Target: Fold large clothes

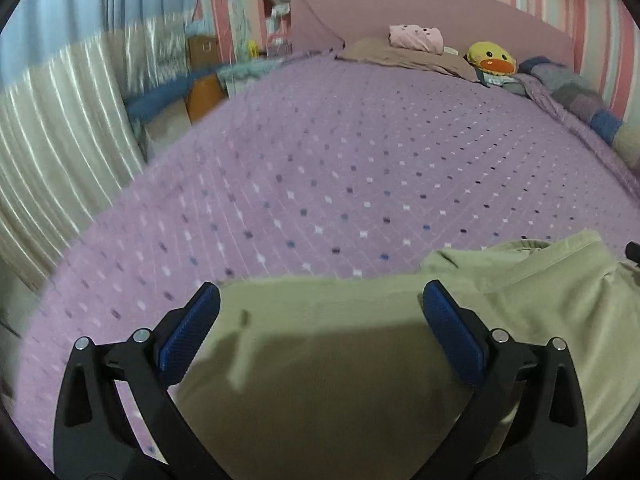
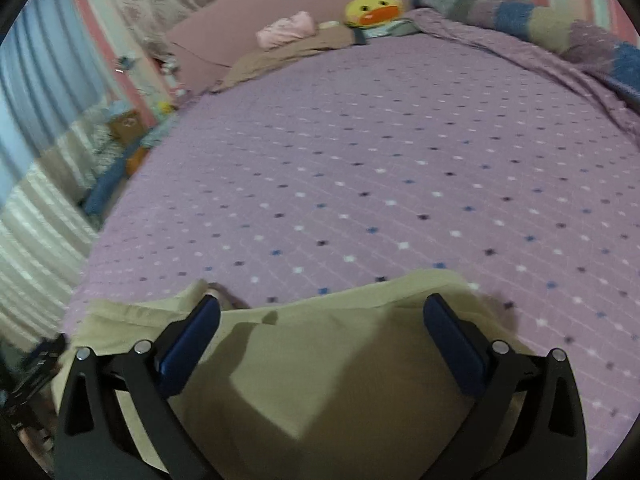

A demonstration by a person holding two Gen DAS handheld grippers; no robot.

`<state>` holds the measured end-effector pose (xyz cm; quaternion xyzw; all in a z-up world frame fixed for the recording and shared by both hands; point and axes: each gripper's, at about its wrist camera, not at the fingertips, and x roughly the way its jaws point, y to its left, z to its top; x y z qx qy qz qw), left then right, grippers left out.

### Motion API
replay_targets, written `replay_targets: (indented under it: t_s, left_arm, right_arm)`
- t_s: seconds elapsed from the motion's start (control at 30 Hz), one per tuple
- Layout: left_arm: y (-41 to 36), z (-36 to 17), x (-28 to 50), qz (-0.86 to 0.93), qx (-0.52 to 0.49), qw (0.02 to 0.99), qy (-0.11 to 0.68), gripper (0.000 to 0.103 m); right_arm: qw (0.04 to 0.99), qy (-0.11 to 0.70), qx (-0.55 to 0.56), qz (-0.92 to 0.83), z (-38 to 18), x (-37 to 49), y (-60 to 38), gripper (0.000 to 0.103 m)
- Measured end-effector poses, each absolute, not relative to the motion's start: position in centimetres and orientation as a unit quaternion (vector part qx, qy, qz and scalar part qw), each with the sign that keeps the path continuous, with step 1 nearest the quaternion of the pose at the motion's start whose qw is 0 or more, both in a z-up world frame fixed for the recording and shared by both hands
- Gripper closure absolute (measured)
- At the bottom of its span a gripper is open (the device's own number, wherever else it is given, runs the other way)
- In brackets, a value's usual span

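Dim, soft indoor light; a broad shadow darkens the pale green cotton garment (image 1: 320,360) between the fingers. Fisheye edges bend and blur.

A home bedroom — a bed (image 1: 340,168) with dotted purple cover, pillow (image 1: 404,58), duck plush (image 1: 491,60), striped curtains (image 1: 56,120).
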<state>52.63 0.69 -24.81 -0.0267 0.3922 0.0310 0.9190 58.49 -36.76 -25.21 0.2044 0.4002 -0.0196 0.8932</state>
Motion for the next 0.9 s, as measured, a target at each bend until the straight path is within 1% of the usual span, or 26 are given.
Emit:
replay_targets:
  t_s: [0.1, 0.13, 0.2, 0.27, 0.4, 0.43, 0.5, 0.57, 0.67, 0.73, 0.83, 0.9]
  left_arm:
    - [3.3, -25.9, 52.3, -0.01, -0.116, 0.92, 0.373, 0.003]
    - [3.6, -26.2, 52.3, -0.017, -0.129, 0.921, 0.367, 0.003]
    - [3.7, -27.0, 52.1, -0.023, -0.139, 0.922, 0.362, 0.003]
    - [3.5, -27.6, 51.9, -0.031, -0.138, 0.925, 0.352, 0.003]
    - [4.0, -28.5, 53.1, -0.059, -0.163, 0.908, 0.38, 0.003]
    - [3.8, -28.5, 53.5, -0.052, -0.16, 0.902, 0.397, 0.003]
    - [3.2, -28.2, 53.6, -0.031, -0.142, 0.897, 0.417, 0.003]
    - [2.3, -26.7, 52.6, -0.002, -0.099, 0.898, 0.43, 0.003]
    - [2.2, -23.8, 49.5, 0.023, -0.075, 0.901, 0.426, 0.003]
    - [3.2, -21.8, 47.1, 0.025, -0.082, 0.902, 0.424, 0.003]
    - [4.1, -19.0, 43.3, 0.028, -0.094, 0.905, 0.413, 0.003]
    - [4.4, -17.3, 40.7, 0.03, -0.086, 0.91, 0.406, 0.003]
  right_arm:
    - [0.904, 0.381, 0.196, 0.0, -25.7, 58.5, -36.3, 0.002]
    - [0.906, 0.375, 0.198, 0.002, -25.8, 58.5, -36.2, 0.002]
    - [0.906, 0.368, 0.208, 0.013, -26.4, 58.7, -36.2, 0.002]
    - [0.913, 0.345, 0.216, 0.022, -26.7, 58.4, -36.2, 0.002]
    - [0.925, 0.301, 0.233, 0.018, -26.9, 56.9, -36.5, 0.002]
    - [0.923, 0.307, 0.23, 0.013, -26.9, 57.0, -36.5, 0.002]
    - [0.908, 0.367, 0.201, -0.02, -26.9, 58.5, -35.5, 0.002]
    - [0.905, 0.392, 0.155, -0.051, -25.7, 57.9, -34.2, 0.002]
    - [0.901, 0.412, 0.129, -0.048, -22.6, 55.0, -33.8, 0.002]
    - [0.905, 0.396, 0.148, -0.048, -20.0, 51.9, -34.4, 0.002]
    - [0.916, 0.346, 0.201, -0.03, -17.3, 47.1, -36.0, 0.002]
    - [0.912, 0.344, 0.22, -0.041, -16.4, 45.1, -36.6, 0.002]
